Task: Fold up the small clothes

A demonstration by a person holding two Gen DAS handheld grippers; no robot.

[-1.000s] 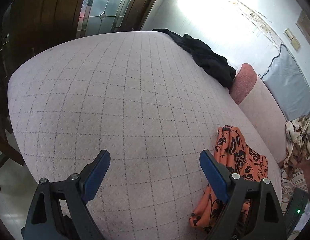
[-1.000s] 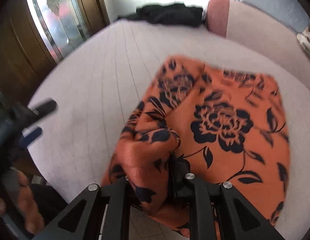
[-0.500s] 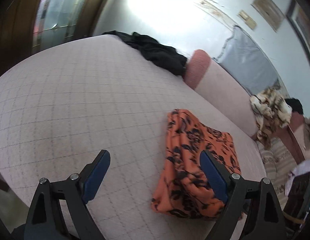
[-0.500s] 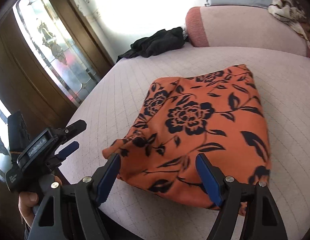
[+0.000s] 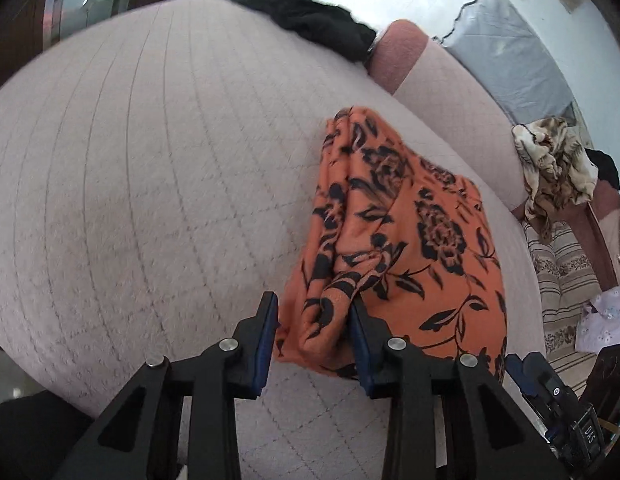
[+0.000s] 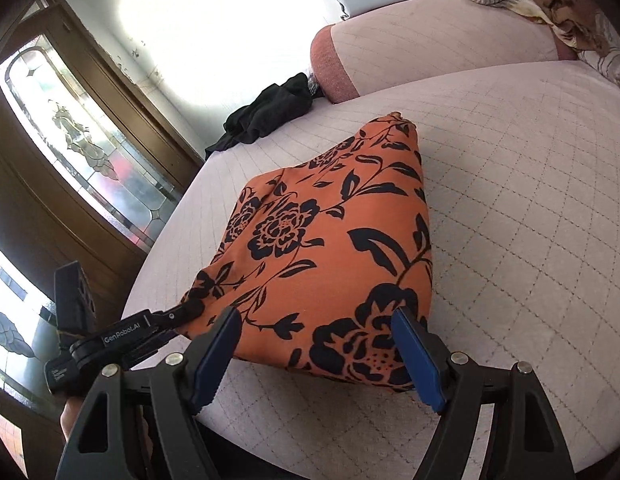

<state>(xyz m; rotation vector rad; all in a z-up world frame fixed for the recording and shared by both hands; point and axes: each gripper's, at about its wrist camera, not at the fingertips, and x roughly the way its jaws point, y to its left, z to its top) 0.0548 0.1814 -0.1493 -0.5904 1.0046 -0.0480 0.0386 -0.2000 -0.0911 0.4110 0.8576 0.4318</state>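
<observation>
Left gripper [image 5: 313, 334] closing on the near corner of the orange floral garment [image 5: 405, 248], right gripper [image 6: 315, 350] just let go and gaping over its near edge on the bed [image 5: 150, 160], so probably handing over for the next fold.

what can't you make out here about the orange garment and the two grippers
- Orange floral garment: what kind it is; folds hide its shape in both views.
- Left gripper, closing around a bunched corner: pad contact unclear, cloth covers the gap.
- Right gripper: open; the near garment edge is hidden behind its fingers.
</observation>
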